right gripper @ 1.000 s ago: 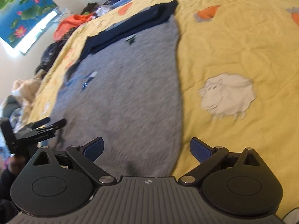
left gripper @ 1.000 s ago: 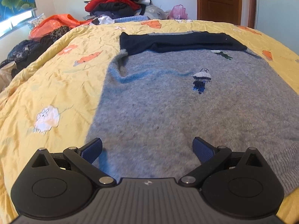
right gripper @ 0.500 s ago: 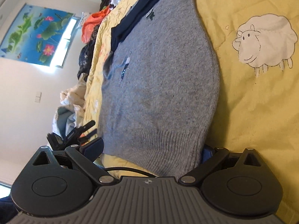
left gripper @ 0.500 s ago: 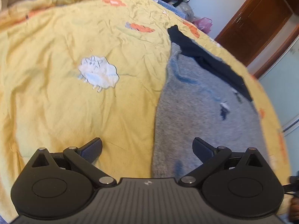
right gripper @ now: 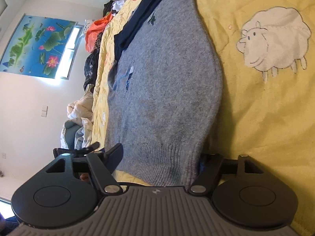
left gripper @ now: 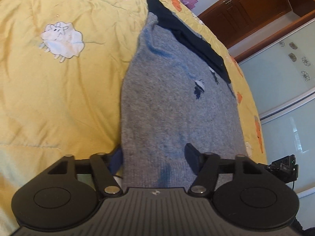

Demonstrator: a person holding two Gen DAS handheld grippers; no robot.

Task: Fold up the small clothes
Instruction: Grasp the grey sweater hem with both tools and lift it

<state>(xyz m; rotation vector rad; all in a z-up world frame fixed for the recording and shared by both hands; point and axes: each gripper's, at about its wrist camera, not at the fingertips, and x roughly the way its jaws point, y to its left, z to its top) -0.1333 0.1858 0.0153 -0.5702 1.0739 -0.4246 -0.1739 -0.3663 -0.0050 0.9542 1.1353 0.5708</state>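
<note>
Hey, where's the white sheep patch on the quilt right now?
In the right wrist view the white sheep patch sits upper right on the yellow quilt, just right of the grey sweater.

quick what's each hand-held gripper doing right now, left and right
Left hand-held gripper: jaws just closing around the grey sweater hem; grip unclear.
Right hand-held gripper: jaws just closing around the hem too; grip unclear.

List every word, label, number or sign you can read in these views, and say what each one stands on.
No text can be read with certainty.
Small black device, right edge of the left wrist view: pale lettering, too small to read.
Grey sweater: small embroidered figures only, no letters.
Lotus poster: picture only, no writing visible.
Yellow quilt: sheep and carrot patches, no words.
</note>
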